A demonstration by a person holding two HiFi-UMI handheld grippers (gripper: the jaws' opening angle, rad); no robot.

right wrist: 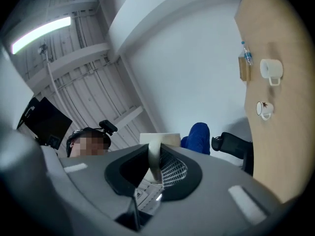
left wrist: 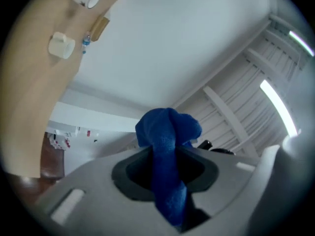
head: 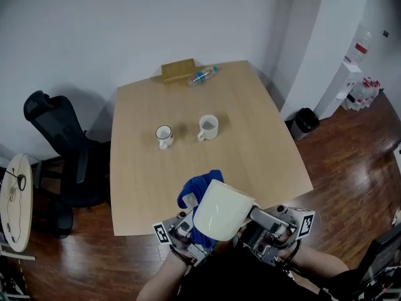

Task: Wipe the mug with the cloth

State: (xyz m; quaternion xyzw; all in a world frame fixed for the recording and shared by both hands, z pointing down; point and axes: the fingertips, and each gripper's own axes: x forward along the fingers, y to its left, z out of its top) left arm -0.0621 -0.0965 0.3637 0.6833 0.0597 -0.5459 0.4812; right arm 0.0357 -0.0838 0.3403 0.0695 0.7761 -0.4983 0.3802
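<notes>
Close under the head camera I hold a cream mug [head: 219,212] up over the near edge of the wooden table [head: 250,155]. My right gripper [head: 254,215] is shut on the mug's handle [right wrist: 153,156], which shows as a pale strip between the jaws in the right gripper view. A blue cloth [head: 199,190] is bunched against the mug's left side. My left gripper [head: 188,227] is shut on the cloth [left wrist: 167,151], which stands up out of the jaws in a wad. Both grippers point upward. The cloth [right wrist: 198,136] also peeks past the mug in the right gripper view.
Two more mugs [head: 164,135] [head: 208,127] stand mid-table. A plastic bottle [head: 202,76] and a wooden block [head: 178,69] lie at the far edge. A black office chair [head: 59,137] stands left of the table, a dark bin [head: 306,121] to its right.
</notes>
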